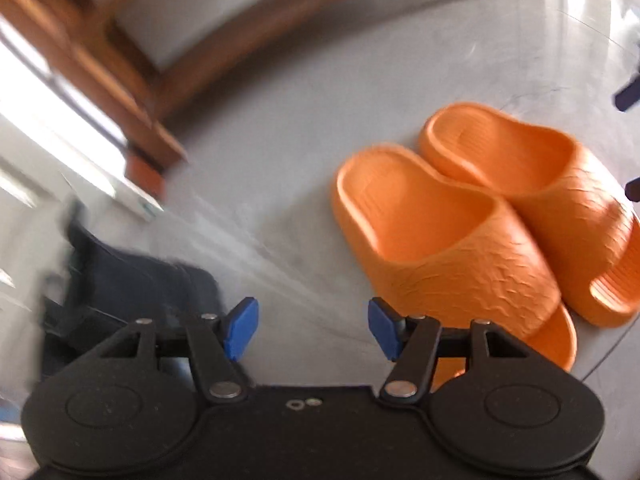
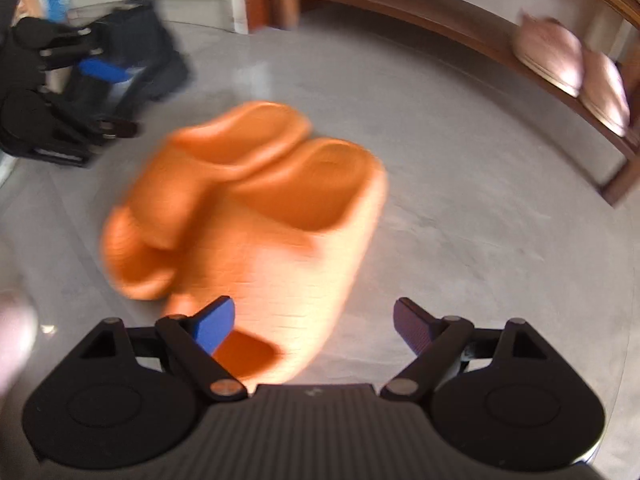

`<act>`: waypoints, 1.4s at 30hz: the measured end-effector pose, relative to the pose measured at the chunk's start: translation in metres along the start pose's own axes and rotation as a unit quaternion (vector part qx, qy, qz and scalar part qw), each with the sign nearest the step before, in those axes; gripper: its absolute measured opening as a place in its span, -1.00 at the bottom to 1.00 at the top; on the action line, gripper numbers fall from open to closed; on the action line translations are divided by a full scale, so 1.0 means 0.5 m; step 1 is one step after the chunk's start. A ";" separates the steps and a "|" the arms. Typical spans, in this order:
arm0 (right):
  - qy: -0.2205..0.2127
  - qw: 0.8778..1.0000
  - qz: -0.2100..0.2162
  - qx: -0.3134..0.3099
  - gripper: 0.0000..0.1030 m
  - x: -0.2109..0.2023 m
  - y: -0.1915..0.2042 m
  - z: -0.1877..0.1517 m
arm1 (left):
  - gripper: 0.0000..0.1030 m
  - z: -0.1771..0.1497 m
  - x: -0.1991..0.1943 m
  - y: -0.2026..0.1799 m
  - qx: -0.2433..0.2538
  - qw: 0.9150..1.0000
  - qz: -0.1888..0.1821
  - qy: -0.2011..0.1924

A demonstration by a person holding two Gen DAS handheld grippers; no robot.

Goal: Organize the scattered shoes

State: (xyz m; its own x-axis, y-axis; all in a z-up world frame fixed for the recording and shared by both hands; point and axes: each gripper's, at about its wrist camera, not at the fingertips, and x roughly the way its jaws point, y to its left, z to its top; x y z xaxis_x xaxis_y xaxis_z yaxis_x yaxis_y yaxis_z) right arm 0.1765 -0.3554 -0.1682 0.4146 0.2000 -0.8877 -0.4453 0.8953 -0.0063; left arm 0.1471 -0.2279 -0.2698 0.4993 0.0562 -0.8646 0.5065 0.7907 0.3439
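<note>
Both orange slides (image 1: pixel 472 220) sit side by side on the grey floor (image 1: pixel 280 128), near the wooden rack (image 2: pixel 460 20). The left gripper (image 1: pixel 312 328) and right gripper (image 2: pixel 314 326) hang above them, jaws apart, empty. Next, I judge, each must close on a slide.
</note>
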 end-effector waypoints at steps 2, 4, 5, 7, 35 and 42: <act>0.012 1.000 -0.012 0.007 0.73 0.015 -0.016 0.005 | 0.17 0.002 0.038 -0.005 -0.005 1.000 -0.012 0.024; 0.009 1.000 -0.020 0.000 0.76 0.018 -0.007 0.005 | 0.16 0.000 0.051 -0.020 0.004 1.000 -0.001 0.022; 0.006 1.000 -0.026 -0.001 0.79 0.022 -0.002 0.004 | 0.16 0.000 0.052 -0.023 0.008 1.000 0.002 0.019; 0.002 0.999 -0.040 0.002 1.00 0.028 0.004 0.003 | 0.16 -0.002 0.054 -0.016 0.008 1.000 -0.006 0.021; -0.068 0.952 0.146 0.262 0.96 -0.080 0.017 -0.101 | 0.18 -0.003 -0.005 -0.051 -0.180 0.961 -0.204 0.046; -0.069 0.863 0.221 0.449 0.96 -0.027 -0.006 -0.120 | 0.18 0.004 0.052 -0.044 -0.247 0.932 -0.257 0.068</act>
State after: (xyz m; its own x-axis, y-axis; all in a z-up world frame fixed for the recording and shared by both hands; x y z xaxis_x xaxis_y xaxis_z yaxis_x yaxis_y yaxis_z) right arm 0.1244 -0.3845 -0.1840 0.4798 0.5909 -0.6486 0.1838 0.6551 0.7328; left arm 0.1506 -0.2452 -0.2992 0.1690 -0.3565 -0.9189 0.2508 0.9172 -0.3097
